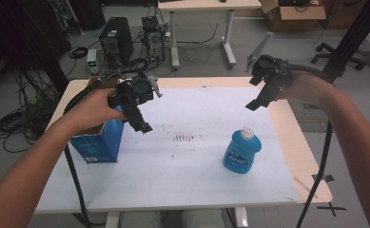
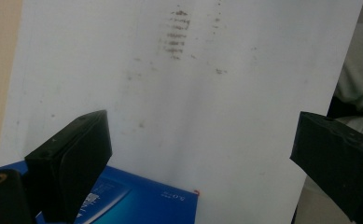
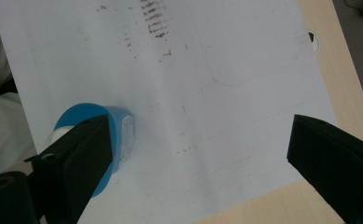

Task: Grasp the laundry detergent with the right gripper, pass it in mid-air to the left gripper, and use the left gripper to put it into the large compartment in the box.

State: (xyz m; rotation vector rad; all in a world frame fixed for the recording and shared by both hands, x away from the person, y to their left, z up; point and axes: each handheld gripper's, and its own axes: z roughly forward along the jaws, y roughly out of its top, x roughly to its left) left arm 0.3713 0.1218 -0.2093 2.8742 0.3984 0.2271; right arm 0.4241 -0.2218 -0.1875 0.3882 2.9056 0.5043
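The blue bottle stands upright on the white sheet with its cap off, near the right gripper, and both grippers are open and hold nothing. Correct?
Not quite: the cap is on. The high view shows the blue bottle upright on the white sheet with its white cap in place. The rest holds: the right gripper is the nearer one, and it and the left gripper are both open and hold nothing.

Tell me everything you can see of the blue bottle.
The blue bottle is translucent blue plastic, squat with rounded shoulders, a white cap and a blue label whose print is too small to read. It stands upright on the white sheet at the table's right part. Nothing touches it; the right gripper hangs above it, open. From the right gripper view it shows from above.
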